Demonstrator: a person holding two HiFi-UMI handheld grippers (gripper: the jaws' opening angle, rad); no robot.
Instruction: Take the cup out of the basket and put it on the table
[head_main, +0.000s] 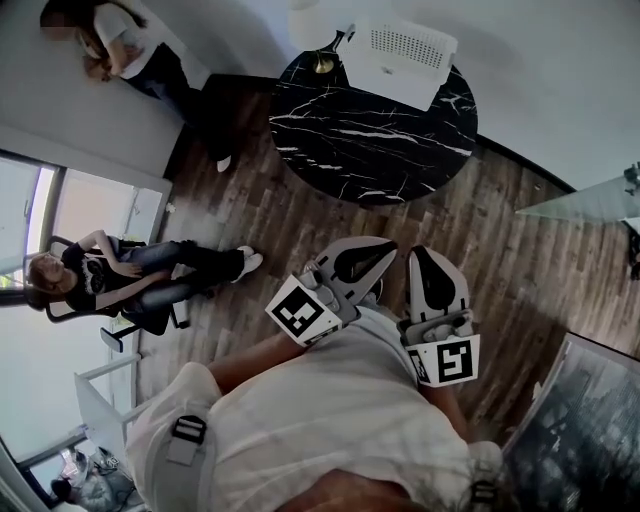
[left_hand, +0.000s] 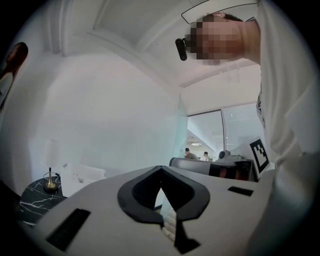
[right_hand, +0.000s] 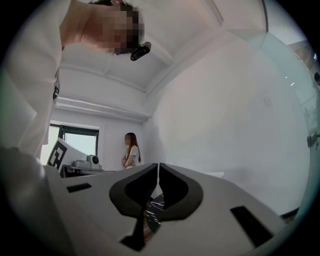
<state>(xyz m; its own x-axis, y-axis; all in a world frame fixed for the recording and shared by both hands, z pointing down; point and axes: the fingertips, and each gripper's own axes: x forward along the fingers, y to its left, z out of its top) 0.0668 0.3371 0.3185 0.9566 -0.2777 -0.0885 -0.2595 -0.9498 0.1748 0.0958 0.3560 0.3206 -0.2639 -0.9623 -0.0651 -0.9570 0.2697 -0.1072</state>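
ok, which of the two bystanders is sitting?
The bystander in the dark top, on a chair with legs stretched out across the floor. The bystander in the white top is standing.

Head view count.
- Tables: one, a round black marble table (head_main: 370, 150) at 12 o'clock.
- Baskets: one, a white basket (head_main: 400, 50) at 1 o'clock, on that table.
- Grippers: two, left gripper (head_main: 380, 250) and right gripper (head_main: 418, 258), at centre.
- Bystanders: two, a standing person (head_main: 130, 45) at 11 o'clock and a seated person (head_main: 120, 272) at 9 o'clock.
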